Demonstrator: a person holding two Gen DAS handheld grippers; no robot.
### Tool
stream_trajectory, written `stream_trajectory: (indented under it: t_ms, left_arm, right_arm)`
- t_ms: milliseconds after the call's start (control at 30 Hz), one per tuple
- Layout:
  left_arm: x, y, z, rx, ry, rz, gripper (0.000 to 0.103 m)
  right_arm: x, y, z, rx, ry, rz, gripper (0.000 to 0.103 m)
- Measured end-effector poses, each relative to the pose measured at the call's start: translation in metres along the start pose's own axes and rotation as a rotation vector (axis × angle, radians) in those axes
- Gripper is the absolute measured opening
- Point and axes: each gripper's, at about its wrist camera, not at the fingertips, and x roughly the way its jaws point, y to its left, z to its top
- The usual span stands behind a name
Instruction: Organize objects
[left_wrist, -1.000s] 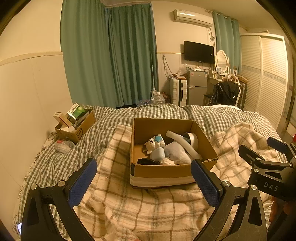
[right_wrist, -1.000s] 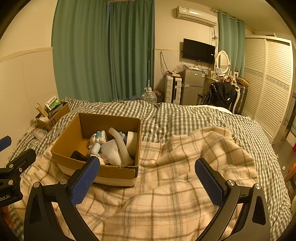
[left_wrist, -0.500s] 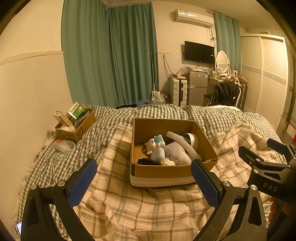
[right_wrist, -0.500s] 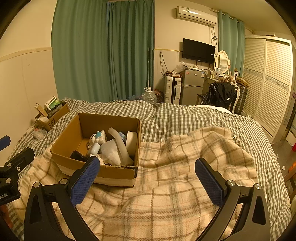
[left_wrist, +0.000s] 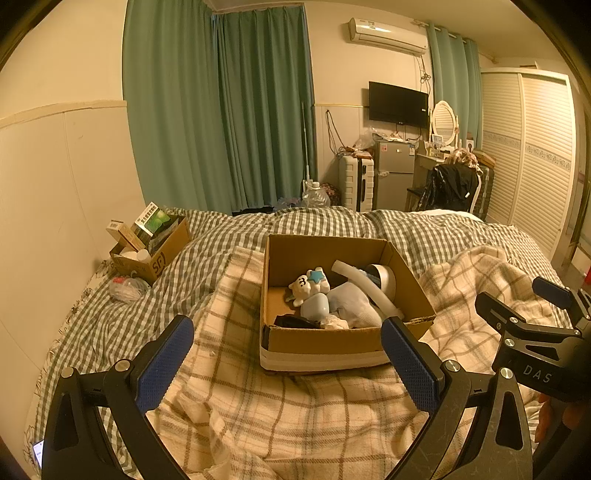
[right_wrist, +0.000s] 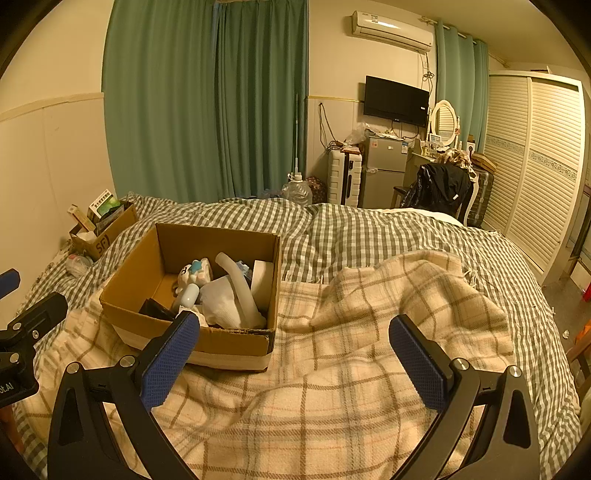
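Both grippers gape empty; the left gripper (left_wrist: 286, 363) faces the open brown cardboard box (left_wrist: 325, 339) of jumbled toys at twelve o'clock, long axis running away; the right gripper (right_wrist: 293, 360) has it at ten o'clock, so left seems nearer; "DAS" shows on the right gripper's frame; the smaller far carton (left_wrist: 162, 254) reads "SF".

Box (left_wrist: 332, 339) front wall hides whatever's beneath the dark item (left_wrist: 295, 321). Print on the small cartons (left_wrist: 149, 219) is too tiny to read. Right hand-held gripper (left_wrist: 532, 332) cut off at the frame's edge.
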Motion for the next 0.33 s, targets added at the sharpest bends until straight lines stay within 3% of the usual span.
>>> stream_trajectory:
  t_ms: [333]
  left_arm:
    - [-0.0016, -0.0018, -0.0020, -0.006, -0.001, -0.008, 0.103]
  right_arm:
    - [0.0003, -0.0005, -0.0008, 0.000, 0.001, 0.000, 0.103]
